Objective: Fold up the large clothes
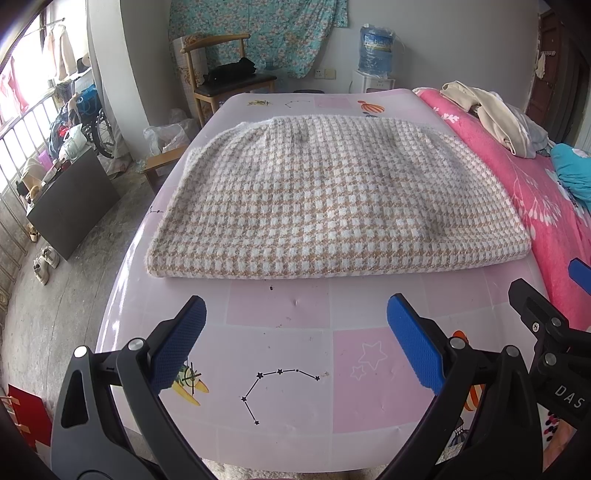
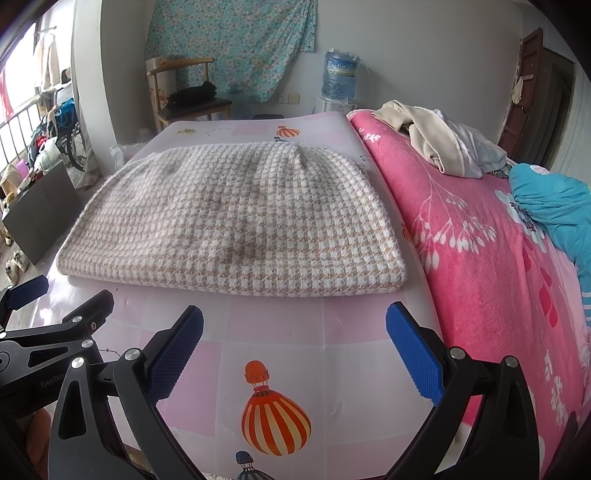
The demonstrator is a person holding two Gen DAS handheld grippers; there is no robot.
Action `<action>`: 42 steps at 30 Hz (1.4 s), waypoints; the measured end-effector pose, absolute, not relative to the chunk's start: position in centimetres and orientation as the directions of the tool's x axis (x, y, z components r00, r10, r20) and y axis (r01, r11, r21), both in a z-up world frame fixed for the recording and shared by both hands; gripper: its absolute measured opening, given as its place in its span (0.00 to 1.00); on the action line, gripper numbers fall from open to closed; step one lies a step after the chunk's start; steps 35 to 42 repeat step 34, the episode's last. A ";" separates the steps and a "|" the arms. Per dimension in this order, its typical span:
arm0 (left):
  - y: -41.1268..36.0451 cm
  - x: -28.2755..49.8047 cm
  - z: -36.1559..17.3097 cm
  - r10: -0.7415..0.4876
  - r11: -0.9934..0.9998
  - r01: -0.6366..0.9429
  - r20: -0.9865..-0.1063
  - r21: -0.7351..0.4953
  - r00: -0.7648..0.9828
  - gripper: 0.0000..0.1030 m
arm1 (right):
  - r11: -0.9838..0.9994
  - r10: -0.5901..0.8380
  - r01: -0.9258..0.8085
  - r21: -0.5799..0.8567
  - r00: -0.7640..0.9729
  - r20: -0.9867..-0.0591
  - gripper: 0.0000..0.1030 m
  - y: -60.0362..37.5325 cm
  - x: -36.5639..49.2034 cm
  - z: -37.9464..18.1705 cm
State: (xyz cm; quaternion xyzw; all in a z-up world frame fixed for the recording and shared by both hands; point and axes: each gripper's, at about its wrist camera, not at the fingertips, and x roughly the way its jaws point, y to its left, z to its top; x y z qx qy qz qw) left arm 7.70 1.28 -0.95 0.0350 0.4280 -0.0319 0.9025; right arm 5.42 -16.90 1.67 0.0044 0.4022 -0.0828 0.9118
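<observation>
A folded garment [image 1: 332,199] of thick, fuzzy knit in a tan-and-white houndstooth check lies flat on the table [image 1: 280,314], forming a broad slab with rounded far corners and a straight, doubled near edge. The table top is covered with a smooth, glossy sheet printed in pink and pale squares, with star constellations and a striped hot-air balloon [image 2: 275,421].

The left gripper [image 1: 295,343] hovers over the bare near part of the table, its jaws spread wide and holding nothing; its pads [image 1: 181,343] are blue, finely dimpled rubber on black plastic arms with silver rivets. The right gripper [image 2: 295,350] stands just to its right, likewise spread wide and empty, short of the garment's near edge.

To the right of the table lies a pink fleece blanket [image 2: 480,229] with white branch motifs. On it rests a crumpled heap of cream and grey clothes [image 2: 443,144] and, nearer, a teal cloth [image 2: 554,206].

At the far wall stand a wooden chair [image 1: 221,77] bearing dark fabric and a blue water bottle [image 1: 376,48] on a white dispenser, beside a hanging teal floral cloth [image 1: 258,33].
</observation>
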 end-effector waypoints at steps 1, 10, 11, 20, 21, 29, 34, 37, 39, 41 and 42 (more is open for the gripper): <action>1.2 7.7 -1.0 -0.028 0.996 0.088 -0.775 0.036 0.631 0.92 | 0.986 -0.148 0.155 -0.059 0.663 -0.734 0.94 -16.9 5.4 1.7; 1.2 7.7 -1.0 -0.027 0.996 0.086 -0.775 0.035 0.632 0.92 | 0.986 -0.147 0.154 -0.059 0.661 -0.736 0.94 -16.9 5.4 1.6; 1.2 7.7 -1.0 -0.027 0.996 0.086 -0.775 0.036 0.632 0.92 | 0.986 -0.146 0.154 -0.058 0.661 -0.736 0.94 -16.9 5.5 1.6; 1.3 7.8 -0.9 -0.028 0.996 0.084 -0.776 0.032 0.630 0.92 | 0.987 -0.146 0.151 -0.061 0.659 -0.738 0.94 -16.7 5.5 1.5; 1.3 7.8 -0.9 -0.028 0.996 0.084 -0.776 0.032 0.631 0.92 | 0.987 -0.147 0.151 -0.061 0.659 -0.738 0.94 -16.7 5.5 1.4; 1.5 7.8 -1.0 -0.028 0.996 0.082 -0.776 0.030 0.631 0.92 | 0.987 -0.146 0.151 -0.061 0.658 -0.738 0.94 -16.8 5.5 1.5; 1.5 7.8 -1.0 -0.027 0.996 0.082 -0.776 0.033 0.631 0.92 | 0.987 -0.147 0.151 -0.061 0.659 -0.738 0.94 -16.8 5.5 1.4; 1.5 7.8 -1.0 -0.027 0.996 0.082 -0.776 0.033 0.631 0.92 | 0.987 -0.147 0.151 -0.061 0.659 -0.738 0.94 -16.8 5.5 1.4; 1.5 7.8 -1.0 -0.027 0.996 0.082 -0.776 0.033 0.631 0.92 | 0.987 -0.147 0.151 -0.061 0.659 -0.738 0.94 -16.8 5.5 1.4; 1.5 7.8 -1.0 -0.027 0.996 0.082 -0.776 0.033 0.631 0.92 | 0.987 -0.147 0.151 -0.061 0.659 -0.738 0.94 -16.8 5.5 1.4; 1.5 7.8 -1.0 -0.027 0.996 0.082 -0.776 0.033 0.631 0.92 | 0.987 -0.147 0.151 -0.061 0.659 -0.738 0.94 -16.8 5.5 1.4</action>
